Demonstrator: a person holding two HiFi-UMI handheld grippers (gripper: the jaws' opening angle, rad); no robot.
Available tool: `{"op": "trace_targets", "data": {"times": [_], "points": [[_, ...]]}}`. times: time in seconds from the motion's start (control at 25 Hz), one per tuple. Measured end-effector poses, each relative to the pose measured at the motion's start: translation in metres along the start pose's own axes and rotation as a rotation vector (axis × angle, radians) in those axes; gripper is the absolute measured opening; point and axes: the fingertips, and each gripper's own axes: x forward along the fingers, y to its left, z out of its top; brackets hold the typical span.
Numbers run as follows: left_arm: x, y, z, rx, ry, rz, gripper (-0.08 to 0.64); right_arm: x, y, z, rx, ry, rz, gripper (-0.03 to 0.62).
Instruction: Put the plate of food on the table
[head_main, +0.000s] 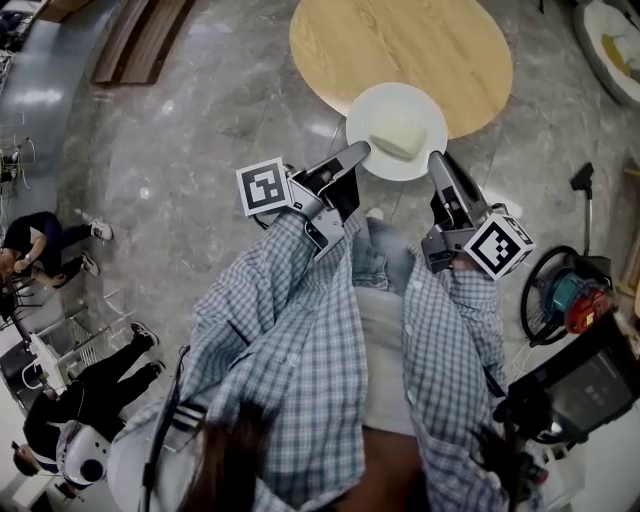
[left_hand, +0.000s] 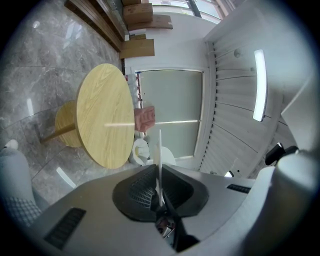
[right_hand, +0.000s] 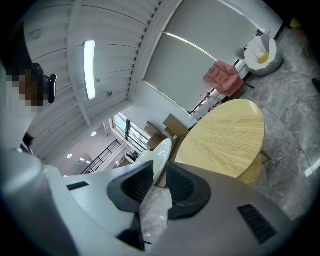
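Round white plate (head_main: 376, 106) carrying pale food block (head_main: 398, 138) overlapped near edge of round light-wood table (head_main: 400, 45). Left tongs (head_main: 361, 151) and right tongs (head_main: 437, 161) each pinched plate rim, nearly closed. Plate-table contact unclear. Gripper views showed plate edge-on, food hidden.

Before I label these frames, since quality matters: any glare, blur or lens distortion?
Head view: sharp, faint glare on the grey floor, plate evenly lit. Left gripper view: fisheye squashes the table, lamp blown out. Right gripper view: dark corners, same fisheye bend.
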Motion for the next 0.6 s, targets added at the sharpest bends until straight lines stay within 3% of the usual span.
{"op": "trace_targets", "data": {"times": [0.6], "points": [[0.038, 0.007, 0.028, -0.024, 0.033, 0.018, 0.034, 0.023, -0.024, 0.028, 0.025, -0.008, -0.046, 0.087]]}}
